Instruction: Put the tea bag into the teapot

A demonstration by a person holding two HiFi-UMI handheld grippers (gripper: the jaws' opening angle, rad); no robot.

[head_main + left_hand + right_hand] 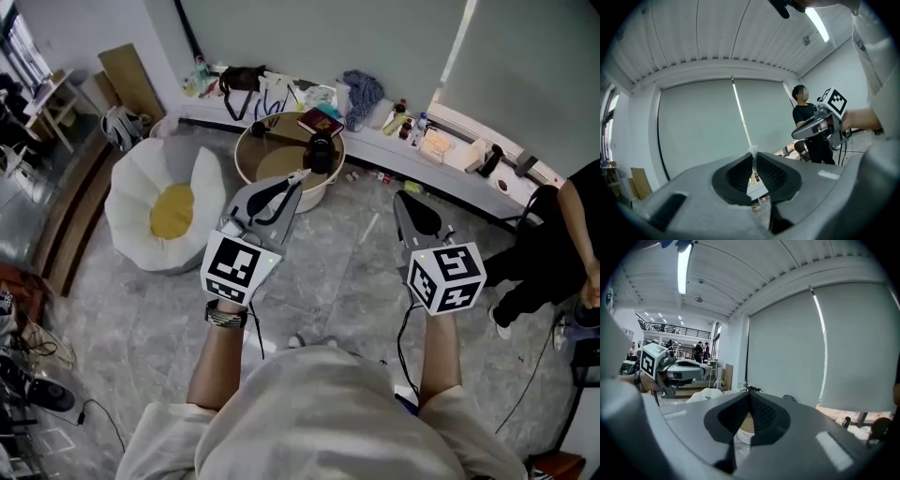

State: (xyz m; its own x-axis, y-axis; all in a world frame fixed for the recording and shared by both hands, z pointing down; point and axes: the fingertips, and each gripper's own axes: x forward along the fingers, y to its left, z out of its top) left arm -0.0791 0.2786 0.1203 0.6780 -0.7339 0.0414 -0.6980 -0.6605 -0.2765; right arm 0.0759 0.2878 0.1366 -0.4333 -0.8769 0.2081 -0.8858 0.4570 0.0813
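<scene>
Left gripper is clamped on the tea bag, a thin white papery sliver poking above ribbed black pads; right gripper is closed on nothing. The dark, rounded teapot stands toward the right edge of the round pale table. Risk: hold looks slight, so the limp bag may slip or catch the pot's rim.

The left hand-held gripper is matt grey plastic, its pads dimpled black, the tea bag papery.
</scene>
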